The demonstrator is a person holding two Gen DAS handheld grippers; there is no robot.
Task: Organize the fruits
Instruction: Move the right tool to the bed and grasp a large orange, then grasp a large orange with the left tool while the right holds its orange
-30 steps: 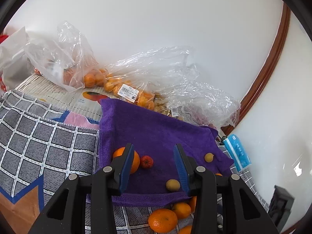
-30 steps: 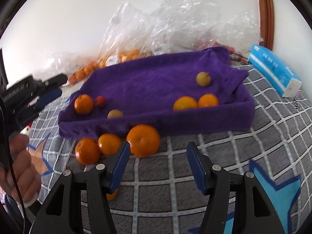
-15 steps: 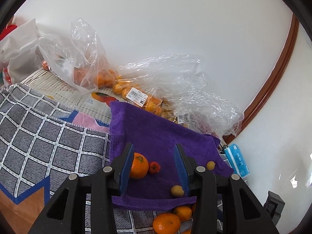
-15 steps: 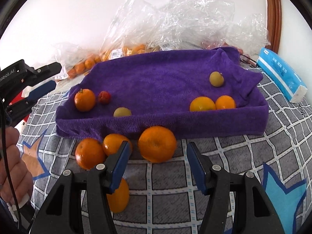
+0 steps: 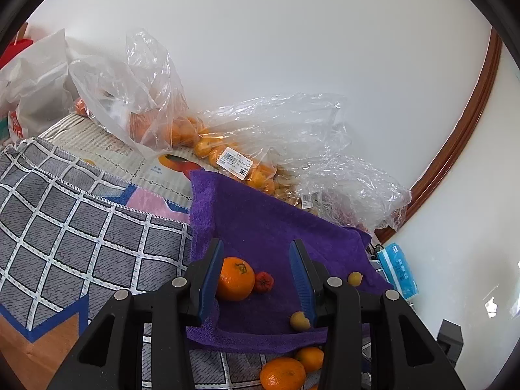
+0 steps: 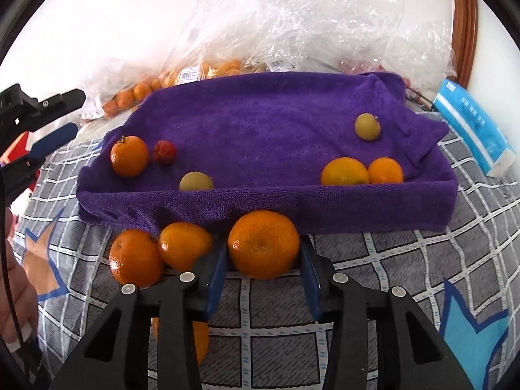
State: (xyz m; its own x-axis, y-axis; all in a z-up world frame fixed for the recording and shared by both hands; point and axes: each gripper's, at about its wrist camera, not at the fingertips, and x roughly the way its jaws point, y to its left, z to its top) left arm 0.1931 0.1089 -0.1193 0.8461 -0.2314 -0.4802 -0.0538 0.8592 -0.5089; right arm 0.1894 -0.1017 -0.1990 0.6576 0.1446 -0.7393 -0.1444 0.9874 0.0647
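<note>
A tray draped with a purple towel [image 6: 260, 123] holds an orange [image 6: 129, 156], a small red fruit [image 6: 165, 152], two yellow-green fruits [image 6: 196, 182] and two oranges at its right [image 6: 345, 171]. In front of it on the checked cloth lie a big orange [image 6: 264, 244] and two smaller ones [image 6: 183, 243]. My right gripper [image 6: 264, 269] is open, its fingers on either side of the big orange. My left gripper [image 5: 256, 276] is open and empty, above the tray's left end near the orange [image 5: 234, 279] and red fruit [image 5: 263, 282].
Clear plastic bags of oranges [image 5: 201, 143] lie behind the tray by the white wall. A blue tissue pack [image 6: 471, 126] lies right of the tray. Another orange [image 6: 198, 341] sits under my right gripper's left arm. A hand holds the left gripper [image 6: 42, 123] at far left.
My right gripper moved forward until its fingers flank the big orange. My left gripper rose and drew back, tilting up toward the wall.
</note>
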